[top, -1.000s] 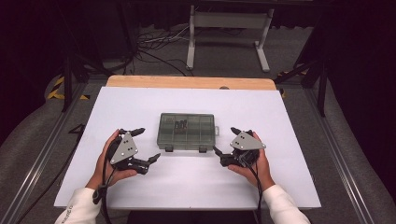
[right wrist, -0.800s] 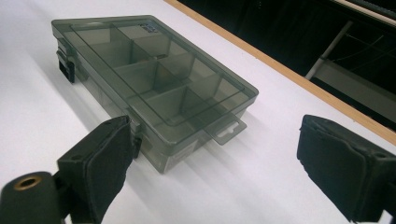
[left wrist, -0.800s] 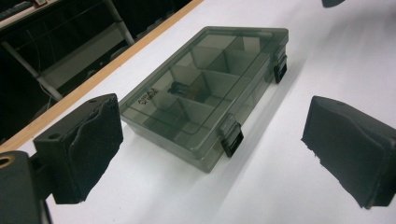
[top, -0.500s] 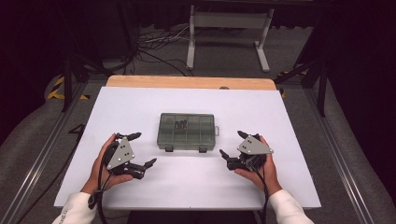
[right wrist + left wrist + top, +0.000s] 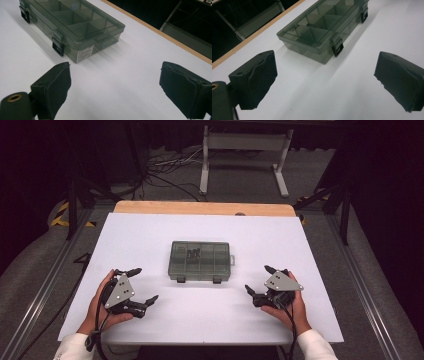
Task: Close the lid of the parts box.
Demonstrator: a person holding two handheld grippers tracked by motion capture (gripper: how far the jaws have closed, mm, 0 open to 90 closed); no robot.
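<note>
high view: a white desk (image 5: 150,235) with a wooden strip along its far edge. a smoky grey plastic box (image 5: 200,261) with a clear lid lies flat near the middle of the desk, its two black latches on the near side. small dark items sit in one of its middle compartments, too small to tell what they are. the left tool (image 5: 141,285), held in a hand at the near left, lies well apart from the box; its two black jaws are spread wide with nothing between them. the right tool (image 5: 259,281), held in a hand at the near right, also lies well apart from the box, jaws spread wide and empty, pointing in toward the middle of the desk. a cable trails from each tool back along the forearm. beyond the desk are a dark floor, loose cables and a pale metal stand.

left gripper view: the left tool (image 5: 324,80) shows two black padded jaws far apart over bare white desk (image 5: 332,100), touching nothing. the box (image 5: 322,30) lies ahead, lid closed, its dividers visible through the lid and one black latch (image 5: 337,48) facing the camera.

right gripper view: the right tool (image 5: 115,85) shows its two padded jaws wide apart over white desk (image 5: 112,95), holding nothing. the box (image 5: 72,25) lies ahead and to the left, closed, with two black latches and a small label on its end wall.
</note>
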